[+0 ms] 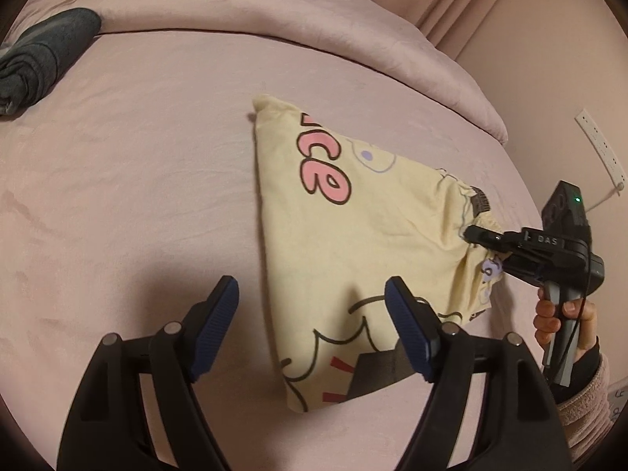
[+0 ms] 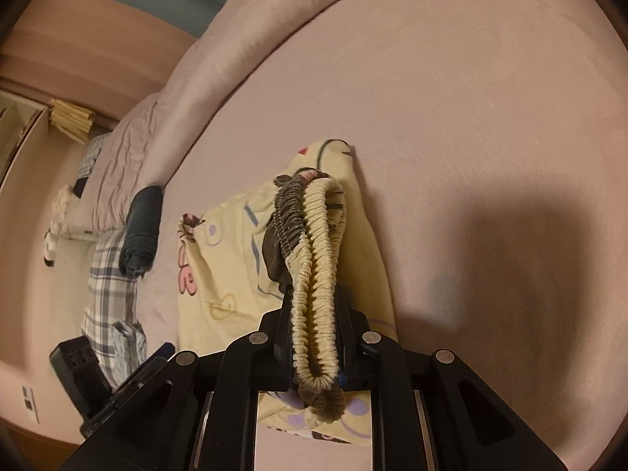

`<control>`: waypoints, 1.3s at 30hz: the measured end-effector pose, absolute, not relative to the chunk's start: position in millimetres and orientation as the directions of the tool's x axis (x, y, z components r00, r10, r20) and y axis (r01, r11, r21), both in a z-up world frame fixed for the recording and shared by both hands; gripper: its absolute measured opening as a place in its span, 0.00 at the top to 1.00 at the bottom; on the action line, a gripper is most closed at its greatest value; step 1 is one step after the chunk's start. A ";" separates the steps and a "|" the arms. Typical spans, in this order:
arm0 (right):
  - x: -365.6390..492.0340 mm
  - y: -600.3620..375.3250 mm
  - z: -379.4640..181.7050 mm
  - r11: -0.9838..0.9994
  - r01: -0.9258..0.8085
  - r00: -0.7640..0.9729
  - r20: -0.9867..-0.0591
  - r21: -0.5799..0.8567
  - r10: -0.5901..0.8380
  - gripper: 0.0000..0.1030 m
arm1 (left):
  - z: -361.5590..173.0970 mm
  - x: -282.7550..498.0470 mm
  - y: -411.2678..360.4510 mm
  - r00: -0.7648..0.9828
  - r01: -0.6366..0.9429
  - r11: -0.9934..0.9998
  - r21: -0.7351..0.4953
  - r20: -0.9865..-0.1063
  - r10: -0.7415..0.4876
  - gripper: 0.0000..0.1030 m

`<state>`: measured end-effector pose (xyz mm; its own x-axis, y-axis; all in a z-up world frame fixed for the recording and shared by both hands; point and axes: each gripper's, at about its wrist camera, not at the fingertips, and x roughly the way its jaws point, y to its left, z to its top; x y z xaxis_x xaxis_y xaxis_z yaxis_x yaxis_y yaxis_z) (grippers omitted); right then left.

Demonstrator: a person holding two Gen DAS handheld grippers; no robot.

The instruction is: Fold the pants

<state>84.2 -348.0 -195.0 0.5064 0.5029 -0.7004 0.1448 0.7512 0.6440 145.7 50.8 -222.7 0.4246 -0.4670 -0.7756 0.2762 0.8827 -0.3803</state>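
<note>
Right gripper (image 2: pixel 316 349), black, two-fingered: clamped on the gathered elastic waistband (image 2: pixel 314 274) of one pair of pale yellow cotton pants (image 1: pixel 353 243), lifting that end. Left gripper (image 1: pixel 312 310), one, black with blue ribbed pads (image 1: pixel 408 333): jaws spread, holding nothing, over the pants' near edge. Pants: folded, resting on one pink bed sheet (image 1: pixel 137 196); cartoon print, pink letters "ce" legible. Right gripper body marked "DAS". One dark folded garment (image 1: pixel 35 59) lies apart.
</note>
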 end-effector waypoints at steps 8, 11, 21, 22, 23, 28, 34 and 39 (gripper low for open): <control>73.3 -366.3 -195.2 0.768 0.153 0.494 -0.721 0.622 0.486 0.67 | -230.9 154.7 65.5 0.418 0.182 0.872 -0.454 -0.767 -0.487 0.17; 58.3 -382.8 -185.5 0.757 0.169 0.577 -0.687 0.631 0.443 0.51 | -237.9 161.9 66.5 0.393 0.155 0.854 -0.497 -0.762 -0.515 0.17; 62.7 -373.1 -213.4 0.789 0.133 0.557 -0.703 0.600 0.441 0.61 | -258.0 175.1 64.4 0.323 0.078 0.745 -0.662 -0.690 -0.647 0.17; 62.8 -376.7 -212.1 0.773 0.142 0.544 -0.701 0.619 0.461 0.61 | -258.5 175.6 66.0 0.321 0.068 0.735 -0.675 -0.683 -0.657 0.17; 62.0 -378.6 -210.8 0.760 0.148 0.539 -0.696 0.633 0.474 0.60 | -258.9 175.8 68.5 0.319 0.054 0.719 -0.693 -0.670 -0.670 0.16; 54.6 -375.8 -215.3 0.690 0.141 0.511 -0.649 0.710 0.563 0.40 | -260.9 176.1 63.3 0.308 0.037 0.672 -0.740 -0.631 -0.712 0.05; 69.8 -352.1 -218.7 0.697 0.087 0.503 -0.636 0.711 0.586 0.26 | -263.8 184.9 47.4 0.280 0.039 0.628 -0.777 -0.595 -0.753 0.02; 86.2 -331.3 -215.4 0.745 0.036 0.493 -0.661 0.666 0.566 0.26 | -267.6 188.3 41.6 0.262 0.041 0.609 -0.792 -0.580 -0.771 0.26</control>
<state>86.2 -331.3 -215.4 0.4932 0.5660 -0.6606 0.0362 0.7454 0.6657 188.3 41.6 -267.6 0.2617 -0.7715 -0.5800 0.0407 0.6092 -0.7920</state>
